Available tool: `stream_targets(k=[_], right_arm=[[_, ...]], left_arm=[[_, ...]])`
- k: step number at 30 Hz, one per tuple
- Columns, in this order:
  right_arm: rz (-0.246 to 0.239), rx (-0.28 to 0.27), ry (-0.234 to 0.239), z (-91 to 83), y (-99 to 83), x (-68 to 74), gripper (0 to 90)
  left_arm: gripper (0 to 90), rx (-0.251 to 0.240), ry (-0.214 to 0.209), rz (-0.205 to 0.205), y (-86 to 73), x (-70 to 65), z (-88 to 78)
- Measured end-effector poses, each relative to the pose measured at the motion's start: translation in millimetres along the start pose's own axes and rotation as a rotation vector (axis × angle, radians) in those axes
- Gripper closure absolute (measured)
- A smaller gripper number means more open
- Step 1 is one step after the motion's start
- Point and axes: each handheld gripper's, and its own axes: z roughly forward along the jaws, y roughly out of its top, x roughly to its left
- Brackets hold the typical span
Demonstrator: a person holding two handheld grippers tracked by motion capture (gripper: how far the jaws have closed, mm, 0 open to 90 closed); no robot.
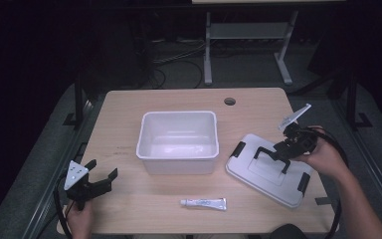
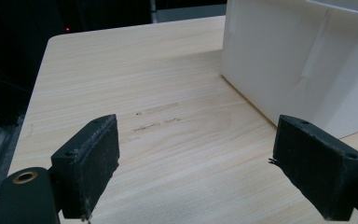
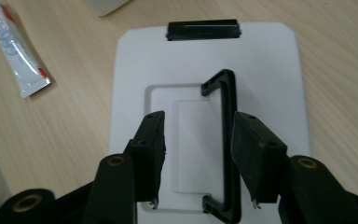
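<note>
The right gripper [image 3: 198, 149] hung just above the white lid [image 1: 268, 169] at the table's right, its jaws apart and straddling the lid's raised black handle [image 3: 228, 140], which ran lengthwise between them without being pinched. The left gripper [image 1: 97, 181] waited wide open at the near left, well apart from the lid, with the open white bin [image 1: 177, 142] standing between the two, so the right hand was plainly the nearer.

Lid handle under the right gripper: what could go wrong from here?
The right gripper stands open, the black handle close to one pad; a lift may snag it and shift the lid.
The lid's corner lies near the table edge and could slip off.
The tube lies close by and might be swept.
</note>
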Motion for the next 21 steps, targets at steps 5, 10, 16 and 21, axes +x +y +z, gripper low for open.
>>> stream_targets(k=[5,10,16,21], right_arm=[[-0.036,0.006,0.002,-1.3,4.9,16.9,49.5],[-0.067,-0.003,0.017,0.8,6.4,31.6,46.7],[-0.099,0.005,0.037,9.3,6.2,44.8,44.7],[-0.117,0.008,0.056,15.7,6.7,54.3,43.6]], left_arm=[[13.7,-0.001,0.0,0.0,0.1,-0.2,-0.3],[13.7,-0.001,0.001,0.003,0.3,-0.1,-0.7],[13.7,0.0,0.001,0.003,0.2,-0.1,-0.7],[13.7,0.0,0.001,0.003,0.2,-0.2,-0.7]])
